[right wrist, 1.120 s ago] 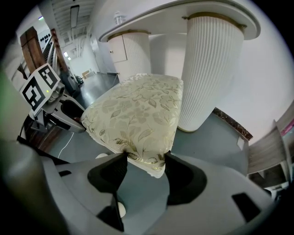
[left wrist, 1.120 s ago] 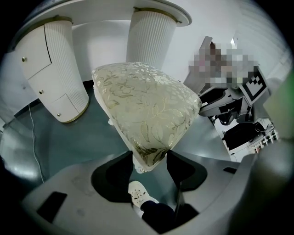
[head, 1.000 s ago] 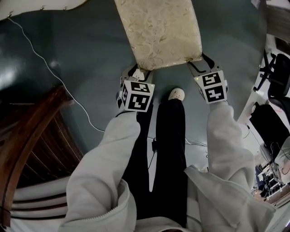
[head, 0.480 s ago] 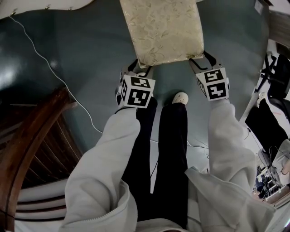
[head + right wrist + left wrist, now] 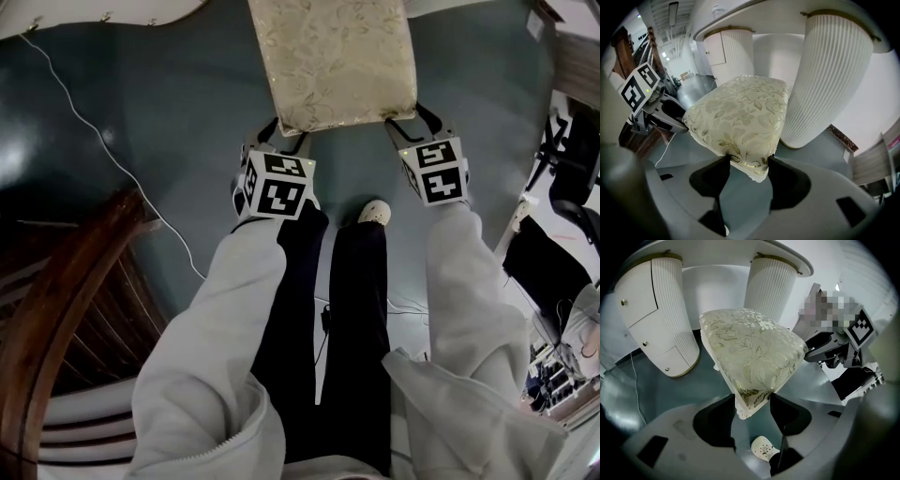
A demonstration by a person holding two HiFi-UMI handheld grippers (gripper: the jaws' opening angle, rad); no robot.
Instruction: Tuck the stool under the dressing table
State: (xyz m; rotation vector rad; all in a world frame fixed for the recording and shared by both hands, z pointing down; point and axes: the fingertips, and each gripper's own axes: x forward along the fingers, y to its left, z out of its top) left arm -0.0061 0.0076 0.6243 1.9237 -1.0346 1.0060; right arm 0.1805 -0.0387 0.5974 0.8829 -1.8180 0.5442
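The stool [image 5: 333, 61] has a cream, gold-patterned cushion and stands on the dark floor ahead of me. My left gripper [image 5: 286, 141] is shut on its near left corner [image 5: 752, 399], and my right gripper [image 5: 411, 125] is shut on its near right corner [image 5: 747, 164]. The white dressing table [image 5: 712, 254] rises beyond the stool, with two ribbed pedestals [image 5: 771, 287] [image 5: 827, 79]; the stool's far end [image 5: 759, 82] reaches into the gap between them.
A dark wooden chair frame [image 5: 66, 300] stands at my left. A thin white cable [image 5: 103, 150] runs across the floor. My legs and a white shoe [image 5: 373, 212] are just behind the stool. Equipment and cables [image 5: 562, 244] crowd the right edge.
The stool and both grippers have moved forward, away from me, toward the dressing table. I have stepped after them, and both grips are unchanged.
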